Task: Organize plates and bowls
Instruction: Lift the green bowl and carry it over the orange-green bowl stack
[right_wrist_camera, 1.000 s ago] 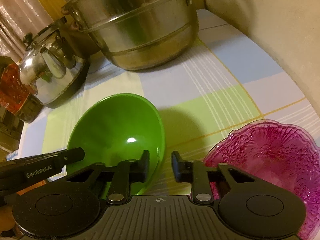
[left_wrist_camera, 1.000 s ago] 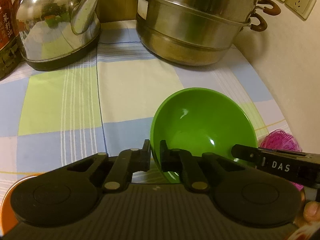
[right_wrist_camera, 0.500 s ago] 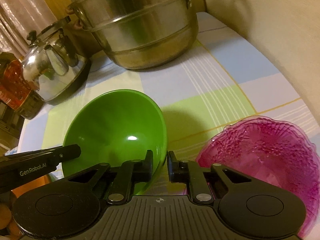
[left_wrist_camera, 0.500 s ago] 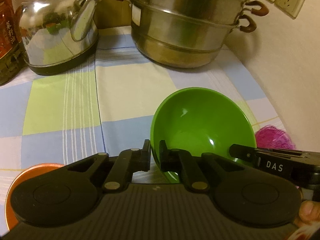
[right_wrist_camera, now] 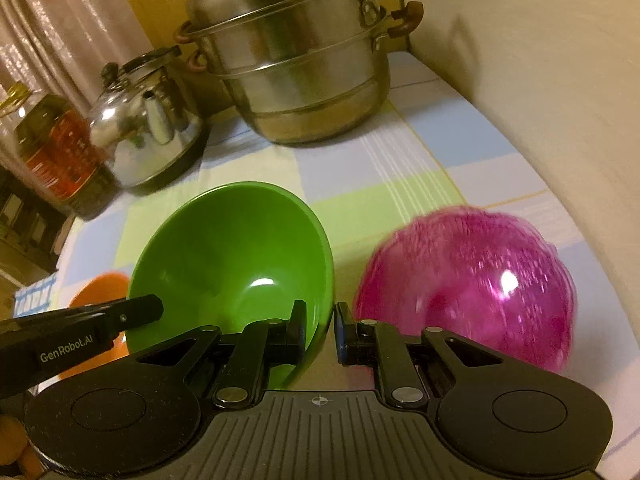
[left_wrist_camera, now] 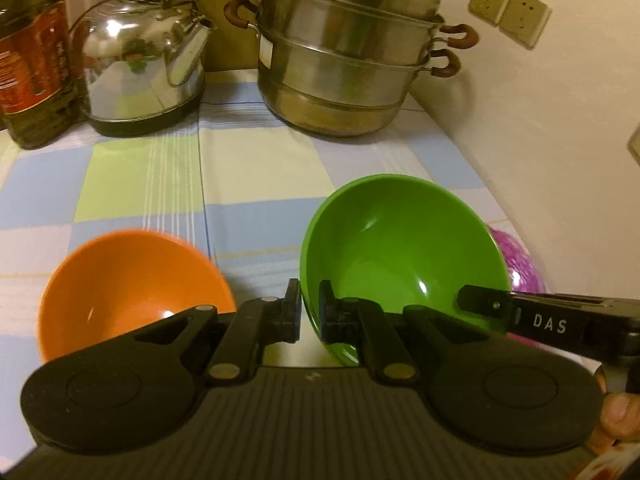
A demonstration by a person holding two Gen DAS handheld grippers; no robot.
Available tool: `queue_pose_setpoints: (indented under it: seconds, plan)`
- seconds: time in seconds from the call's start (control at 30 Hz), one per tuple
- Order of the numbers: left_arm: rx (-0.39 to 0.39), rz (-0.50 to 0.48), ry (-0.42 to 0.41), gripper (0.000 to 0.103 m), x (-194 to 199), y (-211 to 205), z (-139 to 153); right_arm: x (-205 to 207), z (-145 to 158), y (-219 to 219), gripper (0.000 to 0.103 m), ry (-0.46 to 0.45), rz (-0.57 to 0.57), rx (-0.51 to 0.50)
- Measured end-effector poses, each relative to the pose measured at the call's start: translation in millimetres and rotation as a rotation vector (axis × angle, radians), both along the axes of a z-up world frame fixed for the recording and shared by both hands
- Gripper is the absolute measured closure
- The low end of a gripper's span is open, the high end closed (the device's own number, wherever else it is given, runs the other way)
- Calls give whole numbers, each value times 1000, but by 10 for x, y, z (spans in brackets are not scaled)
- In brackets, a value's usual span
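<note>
A green bowl (left_wrist_camera: pixel 400 248) hangs tilted above the checked cloth, held by both grippers on its near rim. My left gripper (left_wrist_camera: pixel 310 312) is shut on the rim's left side, one finger inside and one outside. My right gripper (right_wrist_camera: pixel 320 332) is shut on the rim's right side of the green bowl (right_wrist_camera: pixel 232 260). An orange bowl (left_wrist_camera: pixel 128 288) sits on the cloth below and left of it. A pink patterned glass bowl (right_wrist_camera: pixel 472 288) lies to the right, blurred. The other gripper's finger crosses each view's edge.
A stacked steel steamer pot (left_wrist_camera: pixel 348 60) and a steel kettle (left_wrist_camera: pixel 140 68) stand at the back of the table. An oil bottle (left_wrist_camera: pixel 32 60) is at the far left. A wall (right_wrist_camera: pixel 540 80) runs along the right. A fingertip (left_wrist_camera: pixel 618 416) shows at lower right.
My right gripper closed onto the green bowl's rim. Both grippers then rose and drew back with the bowl, so the orange bowl came into view and the pots look farther away.
</note>
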State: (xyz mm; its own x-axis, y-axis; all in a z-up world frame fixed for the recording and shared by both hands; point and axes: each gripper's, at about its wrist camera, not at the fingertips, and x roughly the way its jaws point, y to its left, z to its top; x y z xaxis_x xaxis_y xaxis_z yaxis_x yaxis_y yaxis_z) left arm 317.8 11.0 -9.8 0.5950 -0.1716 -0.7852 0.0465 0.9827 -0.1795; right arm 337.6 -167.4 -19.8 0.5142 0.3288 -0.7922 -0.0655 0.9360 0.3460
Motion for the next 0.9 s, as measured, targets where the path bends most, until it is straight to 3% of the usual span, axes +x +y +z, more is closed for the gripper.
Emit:
queue_pose_setpoints:
  seconds: [0.5, 0.9]
  plan:
    - [-37, 99, -3, 96, -1333, 305, 75, -1191, 171, 209, 89, 1, 76, 18]
    - [-43, 171, -1, 96, -1800, 608, 159, -1533, 236, 521, 89, 0, 159, 20]
